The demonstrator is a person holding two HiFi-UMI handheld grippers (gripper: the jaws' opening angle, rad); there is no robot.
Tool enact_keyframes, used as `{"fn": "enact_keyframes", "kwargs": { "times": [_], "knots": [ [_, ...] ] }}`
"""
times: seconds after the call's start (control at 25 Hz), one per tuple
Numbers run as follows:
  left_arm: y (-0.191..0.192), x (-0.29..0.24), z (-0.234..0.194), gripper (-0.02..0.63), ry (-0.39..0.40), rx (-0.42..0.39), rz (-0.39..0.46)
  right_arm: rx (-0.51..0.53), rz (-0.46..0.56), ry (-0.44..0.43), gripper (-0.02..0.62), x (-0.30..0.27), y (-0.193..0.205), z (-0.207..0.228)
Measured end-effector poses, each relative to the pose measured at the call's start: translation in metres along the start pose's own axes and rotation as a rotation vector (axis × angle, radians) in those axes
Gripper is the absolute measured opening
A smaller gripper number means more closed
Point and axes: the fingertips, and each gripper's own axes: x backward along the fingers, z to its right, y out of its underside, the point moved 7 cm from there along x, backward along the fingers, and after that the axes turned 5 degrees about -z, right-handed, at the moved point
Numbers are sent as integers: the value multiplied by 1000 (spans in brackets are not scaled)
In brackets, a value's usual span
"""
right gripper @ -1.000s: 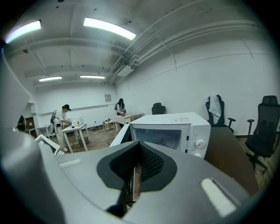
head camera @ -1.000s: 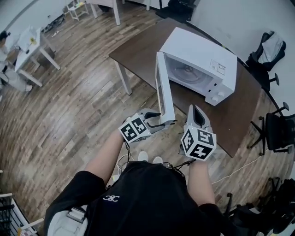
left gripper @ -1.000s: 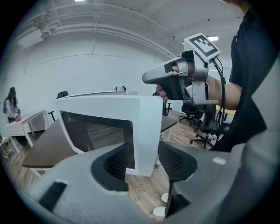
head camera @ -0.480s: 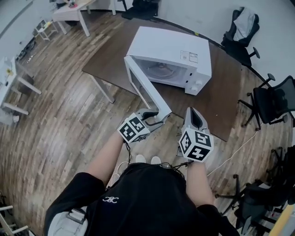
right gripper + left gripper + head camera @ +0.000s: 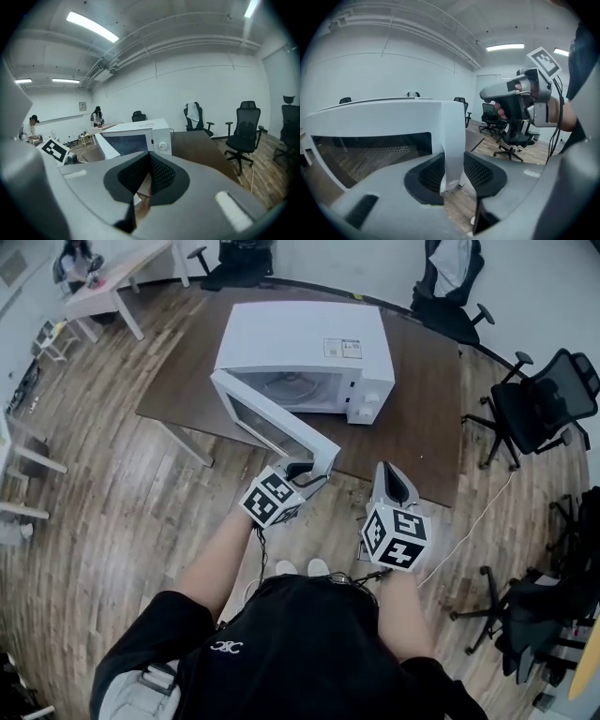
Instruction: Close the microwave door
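A white microwave [image 5: 300, 338] stands on a brown table [image 5: 422, 409] with its door [image 5: 272, 423] swung out at a slant. My left gripper [image 5: 314, 470] has the door's free edge between its jaws, which are closing; in the left gripper view both pads [image 5: 426, 176] lie against the door edge [image 5: 452, 140]. My right gripper [image 5: 394, 479] hovers to the right of the door, over the table's near edge, shut on nothing. The right gripper view shows the microwave [image 5: 140, 136] ahead beyond its closed pads [image 5: 161, 173].
Black office chairs [image 5: 539, 404] stand right of the table and another [image 5: 450, 277] behind it. A cable [image 5: 478, 521] trails over the wood floor at the right. A person sits at a far desk [image 5: 80, 263] at top left.
The door has swung from sticking straight out to a slant nearer the microwave front, with my left gripper on its edge. Both grippers have shifted along with it.
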Motion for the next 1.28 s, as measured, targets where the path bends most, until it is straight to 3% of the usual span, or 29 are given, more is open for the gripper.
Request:
{"fn": "enact_keyframes", "kwargs": {
  "times": [0.2,1.28],
  "knots": [
    [-11,-16,-8,126,9,13,11,-15,7,35,9,1,-3,9],
    [-85,-100,-78,110,-150,34,-10,-34,31,138,9,0,-25,66]
  ]
}}
